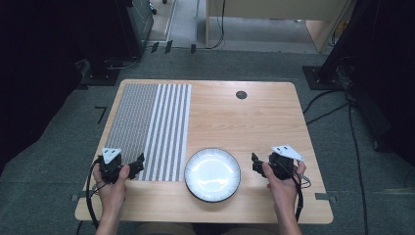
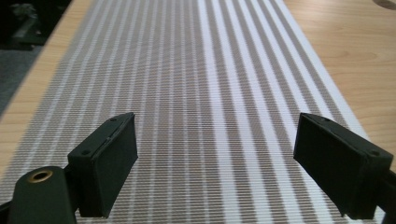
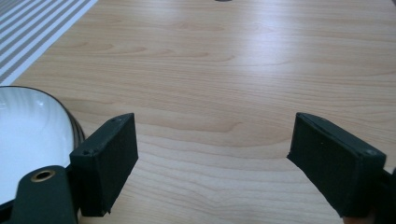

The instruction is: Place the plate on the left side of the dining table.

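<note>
Hovering low over the near end of the striped placemat [image 1: 149, 129], the left gripper [image 1: 138, 165] is held with its jaws wide apart and nothing between them. The right gripper [image 1: 256, 164] is likewise spread open and empty, parked just right of the white plate [image 1: 213, 175], which sits on the bench [image 1: 254, 122] near the front edge, its left rim right next to the mat's lower right corner.

Looks like the plate is meant to be shifted onto the mat. For a clean grab, the right gripper should be brought in low so one jaw slips under the dark rim and one over it, then closed gently so the plate isn't tipped or skidded.

Count: one plate, one placemat, two grippers, and one small dark grommet [image 1: 241, 94] at the far side.
</note>
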Available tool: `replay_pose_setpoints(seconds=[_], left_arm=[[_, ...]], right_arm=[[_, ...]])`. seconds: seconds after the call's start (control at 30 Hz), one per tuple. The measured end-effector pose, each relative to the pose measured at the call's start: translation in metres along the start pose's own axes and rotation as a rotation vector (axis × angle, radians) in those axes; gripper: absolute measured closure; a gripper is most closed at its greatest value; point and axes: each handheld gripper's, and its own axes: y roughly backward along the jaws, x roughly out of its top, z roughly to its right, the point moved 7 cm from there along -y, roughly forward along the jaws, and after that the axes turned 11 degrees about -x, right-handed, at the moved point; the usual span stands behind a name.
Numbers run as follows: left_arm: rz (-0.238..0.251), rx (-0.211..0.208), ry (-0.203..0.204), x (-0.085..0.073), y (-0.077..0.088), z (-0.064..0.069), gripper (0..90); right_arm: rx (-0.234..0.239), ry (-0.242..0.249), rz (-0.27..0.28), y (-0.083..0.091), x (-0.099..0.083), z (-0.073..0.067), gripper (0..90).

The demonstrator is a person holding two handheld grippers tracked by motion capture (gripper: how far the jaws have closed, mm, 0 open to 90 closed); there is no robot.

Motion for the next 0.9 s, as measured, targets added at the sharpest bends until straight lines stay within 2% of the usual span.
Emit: replay_pose_setpoints(seconds=[0.13,0.4,0.6,0.67,0.73,0.9], left_arm=[[-0.01,-0.036,-0.033,0.0,-0.007,0.018,13.4],[-0.008,-0.127,-0.064,0.001,-0.013,0.056,13.4],[-0.027,-0.178,-0.088,-0.004,-0.017,0.077,13.4],[-0.038,-0.187,-0.097,-0.007,-0.018,0.083,13.4],[-0.045,-0.206,-0.104,-0.008,-0.018,0.09,13.4],[-0.042,-0.256,-0.1,-0.01,-0.018,0.105,13.4]], right_arm=[[0.02,-0.002,0.007,0.003,0.001,-0.01,14.7],[0.076,-0.013,-0.004,0.009,-0.004,-0.029,15.2],[0.098,-0.003,-0.018,0.011,-0.009,-0.045,16.3],[0.1,-0.007,-0.025,0.012,-0.011,-0.049,18.2],[0.097,-0.008,-0.008,0.013,-0.011,-0.053,23.0],[0.117,-0.003,0.008,0.016,-0.014,-0.063,31.7]])
